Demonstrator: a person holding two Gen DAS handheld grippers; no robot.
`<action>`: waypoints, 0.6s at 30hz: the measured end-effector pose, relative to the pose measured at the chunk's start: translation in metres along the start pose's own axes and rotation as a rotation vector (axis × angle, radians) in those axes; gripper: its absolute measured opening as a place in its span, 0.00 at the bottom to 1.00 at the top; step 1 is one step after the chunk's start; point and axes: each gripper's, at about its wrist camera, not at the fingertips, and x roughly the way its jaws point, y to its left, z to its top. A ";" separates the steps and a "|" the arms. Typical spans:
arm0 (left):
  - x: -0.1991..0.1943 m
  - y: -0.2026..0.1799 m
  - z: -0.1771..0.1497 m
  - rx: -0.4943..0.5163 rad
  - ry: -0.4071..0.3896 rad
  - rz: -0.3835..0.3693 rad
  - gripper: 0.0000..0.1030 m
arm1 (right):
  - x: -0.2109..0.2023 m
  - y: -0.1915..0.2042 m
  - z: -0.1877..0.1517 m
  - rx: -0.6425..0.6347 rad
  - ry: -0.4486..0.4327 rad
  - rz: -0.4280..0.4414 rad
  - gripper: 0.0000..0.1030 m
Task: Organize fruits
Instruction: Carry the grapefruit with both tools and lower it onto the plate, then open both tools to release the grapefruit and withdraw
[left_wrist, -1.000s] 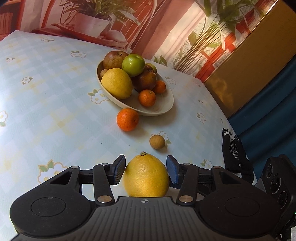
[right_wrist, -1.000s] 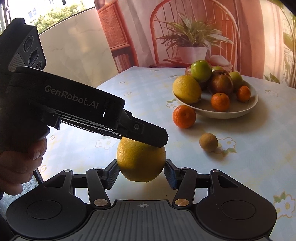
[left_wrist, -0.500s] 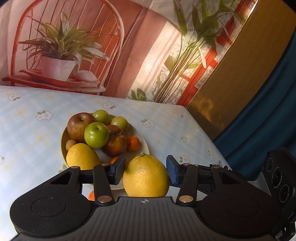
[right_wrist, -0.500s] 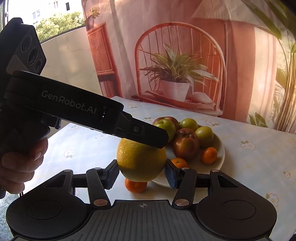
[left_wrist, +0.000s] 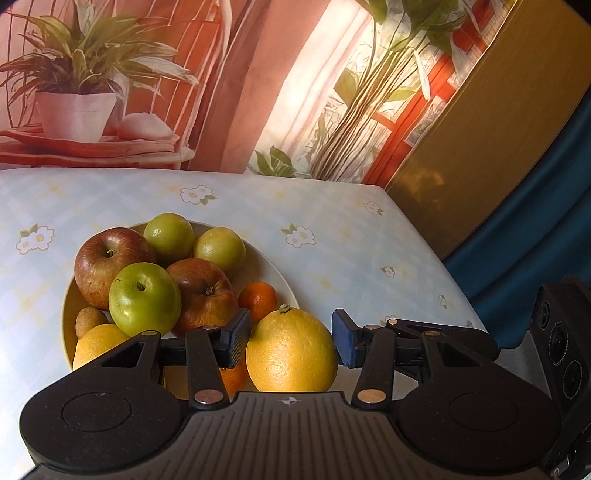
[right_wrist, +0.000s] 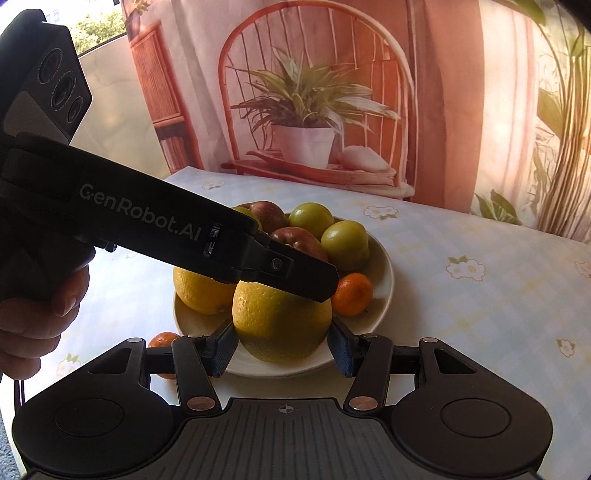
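A large yellow citrus (left_wrist: 291, 354) hangs in the air, gripped from two sides at once. My left gripper (left_wrist: 290, 341) is shut on it, both pads against its skin. My right gripper (right_wrist: 282, 347) is shut on the same citrus (right_wrist: 280, 325), and the left gripper's finger (right_wrist: 314, 280) crosses over the top of it. The fruit sits over the near rim of the cream bowl (right_wrist: 384, 273). That bowl (left_wrist: 273, 266) holds red apples, green apples (left_wrist: 144, 299), small oranges and a second yellow citrus (left_wrist: 96, 343).
A small orange (right_wrist: 164, 339) lies on the floral tablecloth (right_wrist: 480, 314) just left of the bowl. A person's hand (right_wrist: 37, 314) grips the left tool. Behind the table hangs a printed backdrop of a plant and chair, with a blue curtain (left_wrist: 535, 240) at the right.
Both grippers have carried the citrus forward across the table to the bowl. The bowl now looks much larger, and the loose orange and small brown fruit have dropped mostly out of view.
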 end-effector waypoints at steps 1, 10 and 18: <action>0.002 0.000 0.001 -0.001 0.003 0.003 0.49 | 0.002 -0.002 0.000 -0.002 0.004 -0.001 0.48; 0.012 0.004 0.005 0.003 0.017 0.008 0.48 | 0.018 -0.011 0.003 -0.013 0.037 -0.002 0.48; 0.008 0.004 0.004 0.006 0.017 0.017 0.47 | 0.021 -0.011 0.005 -0.018 0.052 -0.015 0.47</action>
